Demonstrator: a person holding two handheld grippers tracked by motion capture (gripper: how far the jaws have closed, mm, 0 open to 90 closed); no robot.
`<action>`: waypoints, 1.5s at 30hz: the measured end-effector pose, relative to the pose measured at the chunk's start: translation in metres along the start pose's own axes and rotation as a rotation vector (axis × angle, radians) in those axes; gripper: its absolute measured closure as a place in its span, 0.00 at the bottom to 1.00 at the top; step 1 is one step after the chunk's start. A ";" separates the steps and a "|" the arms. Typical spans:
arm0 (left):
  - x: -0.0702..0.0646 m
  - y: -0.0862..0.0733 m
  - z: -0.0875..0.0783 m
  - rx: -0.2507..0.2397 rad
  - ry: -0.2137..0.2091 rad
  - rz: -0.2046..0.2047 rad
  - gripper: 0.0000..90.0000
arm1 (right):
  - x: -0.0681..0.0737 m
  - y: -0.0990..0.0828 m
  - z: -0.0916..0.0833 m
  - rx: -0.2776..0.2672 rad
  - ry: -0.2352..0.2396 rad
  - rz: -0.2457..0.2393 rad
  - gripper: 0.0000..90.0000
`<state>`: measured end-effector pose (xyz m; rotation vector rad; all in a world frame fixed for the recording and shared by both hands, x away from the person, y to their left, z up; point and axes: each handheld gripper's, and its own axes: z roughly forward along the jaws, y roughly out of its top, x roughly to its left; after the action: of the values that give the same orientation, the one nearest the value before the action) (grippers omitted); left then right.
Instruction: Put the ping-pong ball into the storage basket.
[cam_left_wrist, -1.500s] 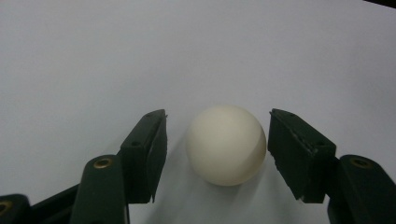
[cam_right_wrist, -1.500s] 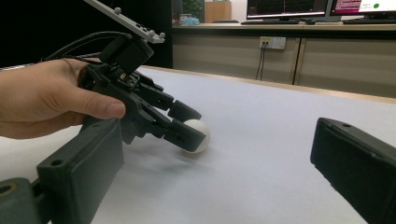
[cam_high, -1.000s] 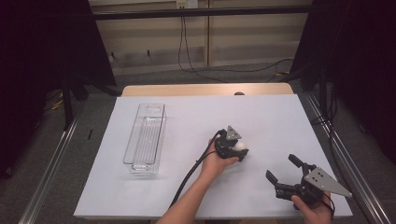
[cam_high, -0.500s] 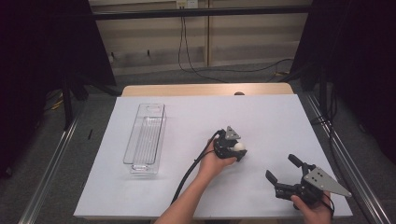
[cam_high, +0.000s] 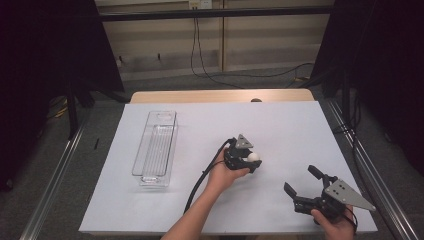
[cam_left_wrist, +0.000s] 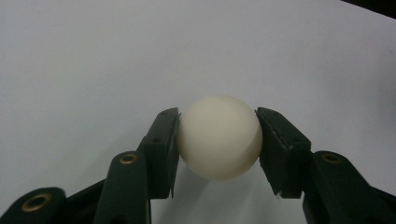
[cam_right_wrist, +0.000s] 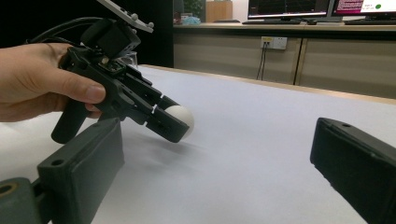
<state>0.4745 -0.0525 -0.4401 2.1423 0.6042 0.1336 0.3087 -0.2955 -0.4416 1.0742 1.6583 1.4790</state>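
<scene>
- left gripper (cam_high: 252, 161) clamped on a white ball (cam_left_wrist: 219, 136), pads pressing both sides; jaws have just been closing onto it
- ball sits about mid-tabletop, a bit toward the near edge and right of centre, right at the white tabletop (cam_high: 300, 130) surface
- right gripper (cam_high: 302, 181) near the near-right corner, jaws wide apart, nothing between them, well apart from the ball
- clear plastic tray (cam_high: 155, 147) lies toward the left edge, long side running near to far
</scene>
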 end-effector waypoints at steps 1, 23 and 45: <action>0.000 0.000 -0.002 0.005 0.009 -0.004 0.57 | 0.000 0.000 0.000 0.002 0.002 -0.004 0.03; 0.003 -0.006 -0.026 -0.007 0.018 -0.024 0.57 | 0.000 0.000 0.000 0.005 0.011 -0.009 0.03; 0.009 -0.013 -0.044 -0.034 0.027 -0.047 0.57 | 0.002 0.000 0.001 0.005 0.002 -0.006 0.03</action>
<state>0.4645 -0.0094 -0.4243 2.0947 0.6628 0.1460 0.3089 -0.2935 -0.4419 1.0700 1.6666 1.4735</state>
